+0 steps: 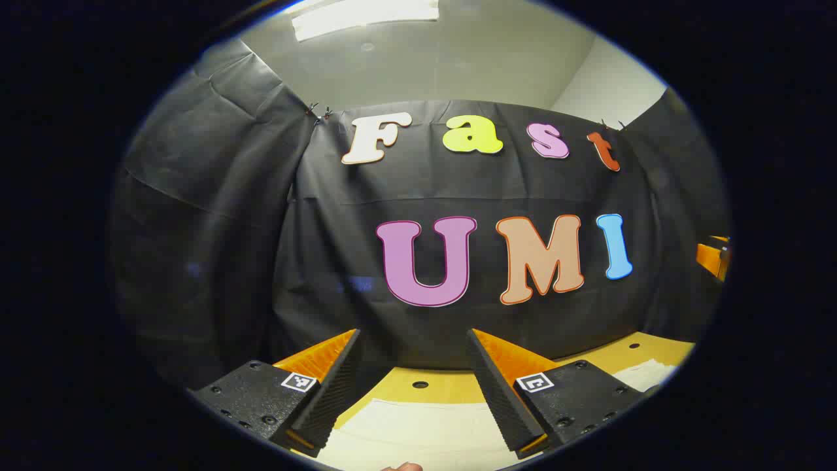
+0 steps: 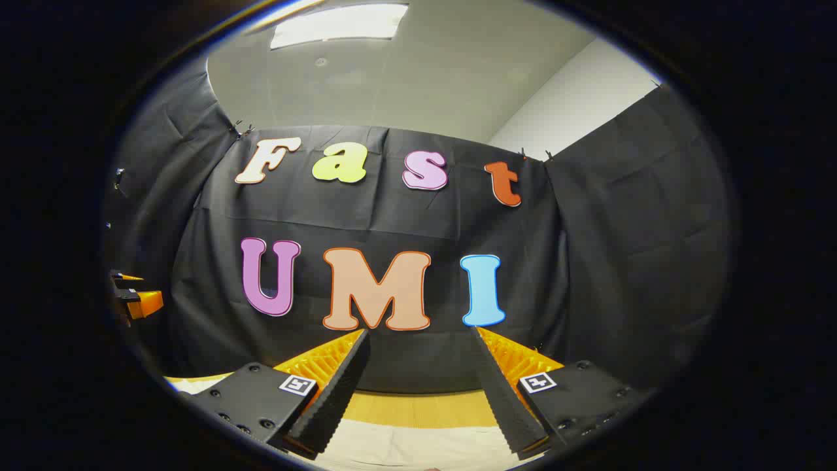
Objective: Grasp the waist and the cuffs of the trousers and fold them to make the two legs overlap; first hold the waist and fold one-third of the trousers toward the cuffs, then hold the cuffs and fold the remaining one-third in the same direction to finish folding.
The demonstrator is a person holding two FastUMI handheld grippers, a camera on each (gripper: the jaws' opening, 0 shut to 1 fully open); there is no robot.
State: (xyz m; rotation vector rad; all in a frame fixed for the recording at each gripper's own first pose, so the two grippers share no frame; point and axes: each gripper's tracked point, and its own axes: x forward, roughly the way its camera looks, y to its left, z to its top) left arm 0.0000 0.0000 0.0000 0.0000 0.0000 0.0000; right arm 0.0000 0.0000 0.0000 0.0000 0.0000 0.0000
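The left tool (image 1: 413, 340) hangs above the pale trousers (image 1: 418, 432) with its fingers spread wide and nothing between them. The right tool (image 2: 422, 337) is just as wide open and empty, also over the trousers, which lie flat on the yellow counter (image 1: 451, 386) below. Judging by this, no fold has begun: waist and cuffs are both yet to be grasped.

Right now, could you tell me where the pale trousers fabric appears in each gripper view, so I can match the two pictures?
Left gripper view: the pale trousers lie at the bottom centre, on the wooden table, between and below the open fingers of the left gripper.
Right gripper view: they lie at bottom centre too, below the open right gripper.
Shared landmark: the black cloth wall behind the table.
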